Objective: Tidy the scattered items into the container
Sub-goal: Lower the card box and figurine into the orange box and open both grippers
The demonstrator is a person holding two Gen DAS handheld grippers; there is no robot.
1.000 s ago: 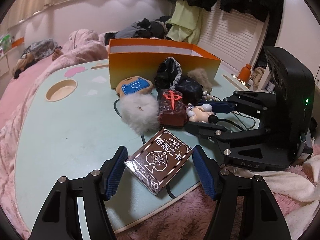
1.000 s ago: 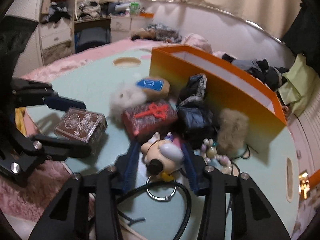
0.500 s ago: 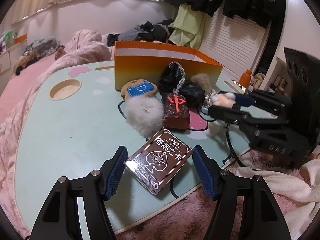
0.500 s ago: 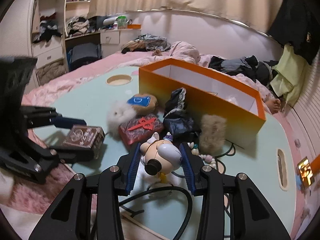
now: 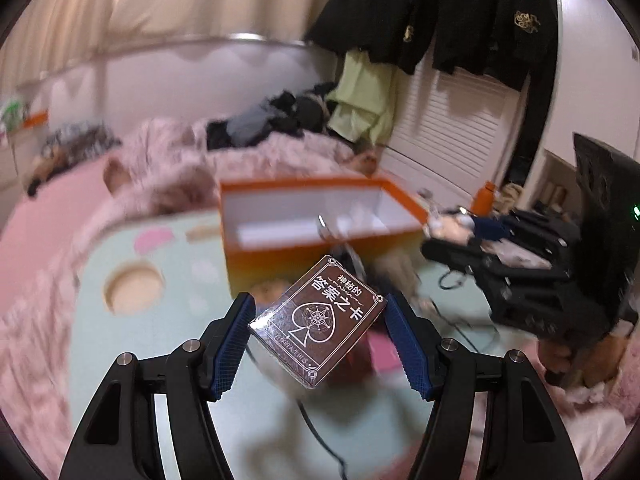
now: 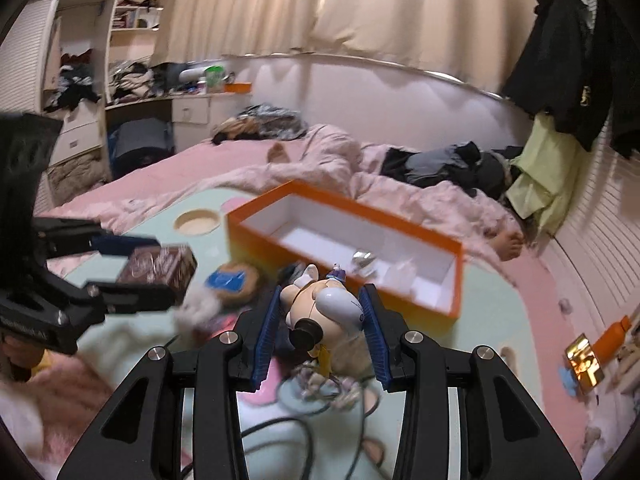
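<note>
Two grippers loaded, both lifted clear of table (image 6: 492, 320) for carry to orange box (image 6: 344, 240). Left gripper (image 5: 320, 320) pinches brown card pack (image 5: 318, 320) across its corners, pack tilted, short of box's near wall. Right gripper (image 6: 320, 316) clamps small figurine (image 6: 324, 308) at body, keyring dangling below, just before box's long side. Box open-topped, mostly empty; likely next step is dropping both in. Fluffy pompom (image 6: 196, 304) and blue-patched plush (image 6: 234, 282) lie beside box, untidied.
</note>
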